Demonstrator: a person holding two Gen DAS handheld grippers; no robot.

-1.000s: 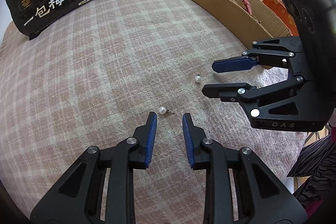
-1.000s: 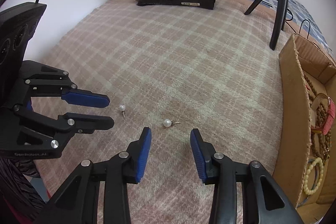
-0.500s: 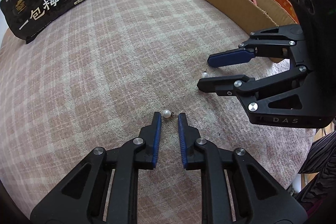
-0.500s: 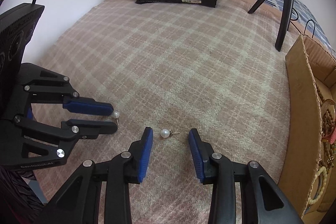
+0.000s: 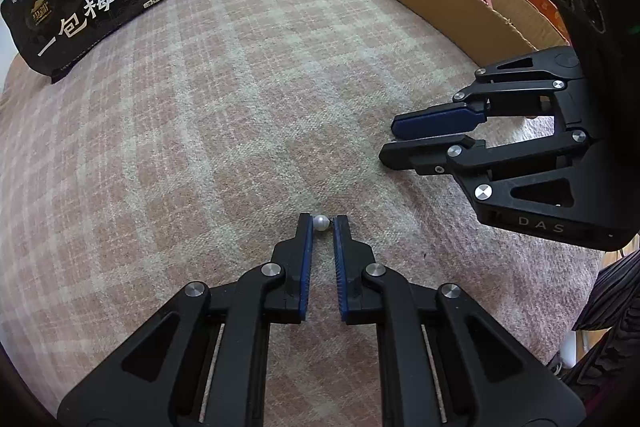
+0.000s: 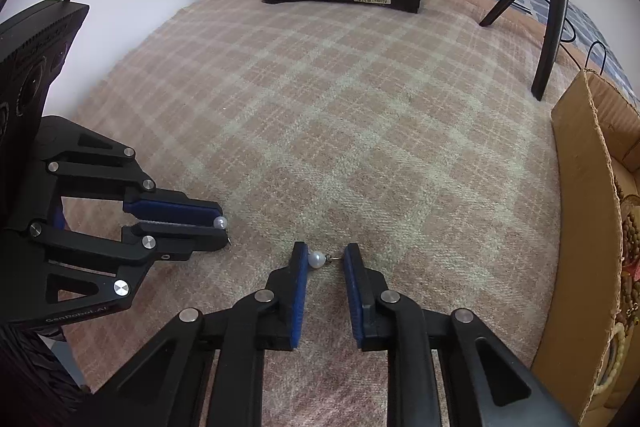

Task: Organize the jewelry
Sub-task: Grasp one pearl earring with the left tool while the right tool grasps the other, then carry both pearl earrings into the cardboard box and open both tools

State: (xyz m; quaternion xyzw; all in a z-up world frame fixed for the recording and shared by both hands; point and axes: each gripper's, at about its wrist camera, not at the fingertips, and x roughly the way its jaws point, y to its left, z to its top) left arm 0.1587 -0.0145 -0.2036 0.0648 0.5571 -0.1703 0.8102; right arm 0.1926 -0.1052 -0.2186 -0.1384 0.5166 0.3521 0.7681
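Earrings: two pearl studs, both low on the plaid bed cover, neither lifted.

Left of frame, right wrist view: left tongs lie low over the cover. The first earring is nipped at their very tips, with its post poking out below. The left wrist view agrees. The blue pads are drawn nearly together, and the pearl and its short post fill the gap at lower centre.

Centre, right wrist view: right tongs are narrowed but with a wider gap. The second earring lies crosswise between them. The pearl touches the left-hand pad and the post points at the other. I cannot tell if the post tip bears on that pad, so the grip is unconfirmed.

Right edge: cardboard box, open-topped, with bead strings inside. It is well apart from both studs.

Step in hand (judgement): twin pick-up, with the left pinch made and the right one closing.

Next move calls for:
- a slow final squeeze on the right, so the pearl does not roll or squirt out;
- a straight lift of both, clear of the woolly nap;
- a carry rightward over the box wall before release.
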